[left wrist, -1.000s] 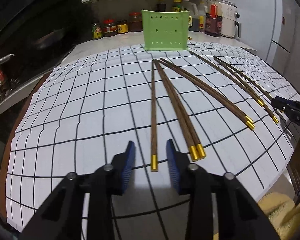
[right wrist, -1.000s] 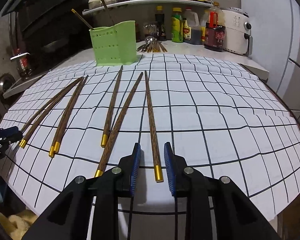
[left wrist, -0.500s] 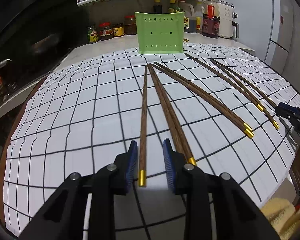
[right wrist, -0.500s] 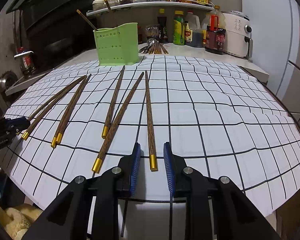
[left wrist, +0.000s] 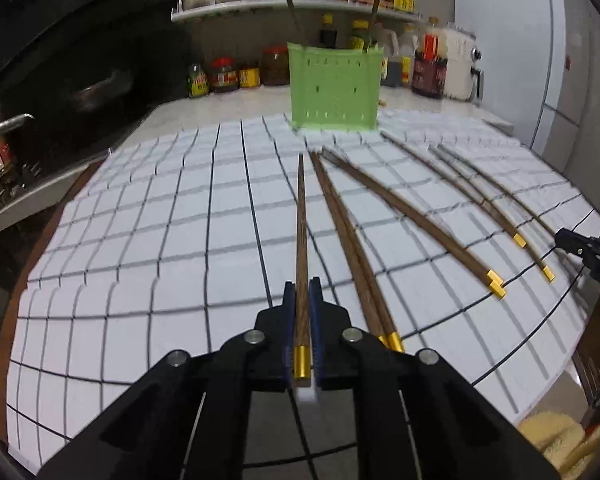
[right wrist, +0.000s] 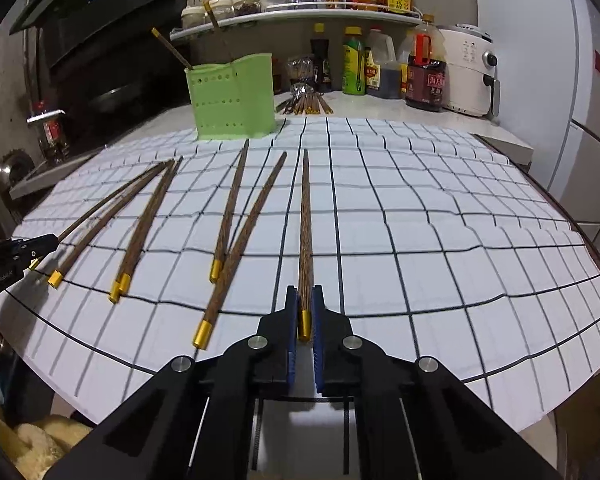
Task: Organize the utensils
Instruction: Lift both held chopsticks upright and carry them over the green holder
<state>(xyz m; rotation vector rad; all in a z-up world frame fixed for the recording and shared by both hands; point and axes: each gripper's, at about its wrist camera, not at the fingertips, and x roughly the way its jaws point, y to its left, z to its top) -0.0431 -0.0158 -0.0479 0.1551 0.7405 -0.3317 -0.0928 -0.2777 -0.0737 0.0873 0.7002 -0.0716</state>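
Note:
My left gripper [left wrist: 302, 292] is shut on the gold-capped end of a brown chopstick [left wrist: 301, 232] that lies along the gridded cloth. My right gripper [right wrist: 304, 300] is shut on the gold-capped end of another chopstick [right wrist: 306, 224], also flat on the cloth. Several more chopsticks [right wrist: 136, 232] lie between the two grippers; they also show in the left wrist view [left wrist: 420, 216]. A green perforated utensil holder [left wrist: 334, 88] stands at the far end with two chopsticks sticking out; it also shows in the right wrist view [right wrist: 232, 100].
Sauce bottles [right wrist: 356, 64] and jars [left wrist: 224, 78] line the back counter under a shelf. A white appliance [right wrist: 470, 72] stands at the back right. A bundle of spare utensils [right wrist: 308, 102] lies behind the cloth. The cloth's near edge [right wrist: 500, 404] overhangs the table.
Both grippers moved forward over the chopstick ends and closed on them; half a second ago both were open around the gold tips.

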